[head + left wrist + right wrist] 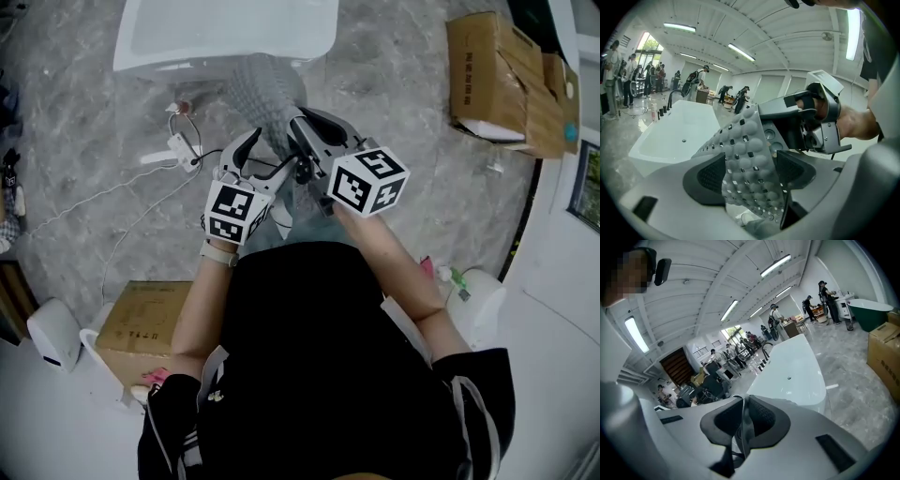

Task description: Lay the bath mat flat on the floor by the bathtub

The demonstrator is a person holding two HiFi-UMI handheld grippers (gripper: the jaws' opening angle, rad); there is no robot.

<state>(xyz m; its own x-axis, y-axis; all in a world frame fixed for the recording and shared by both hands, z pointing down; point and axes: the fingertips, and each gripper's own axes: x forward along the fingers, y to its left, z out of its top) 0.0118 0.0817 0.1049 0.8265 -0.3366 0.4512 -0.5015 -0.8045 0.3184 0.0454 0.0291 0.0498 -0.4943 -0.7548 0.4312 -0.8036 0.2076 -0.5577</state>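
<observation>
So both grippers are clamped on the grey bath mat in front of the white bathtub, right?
No: the left gripper view shows the left gripper open, the bath mat loose between its jaws. Only the right gripper is clamped on it.

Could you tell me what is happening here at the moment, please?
A person standing by the white bathtub holds a grey bath mat up with two handheld grippers. The right gripper is clamped on the mat's edge. The left gripper has its jaws apart, with the mat between them but not pinched. The mat is bunched, not yet flat on the floor.
</observation>
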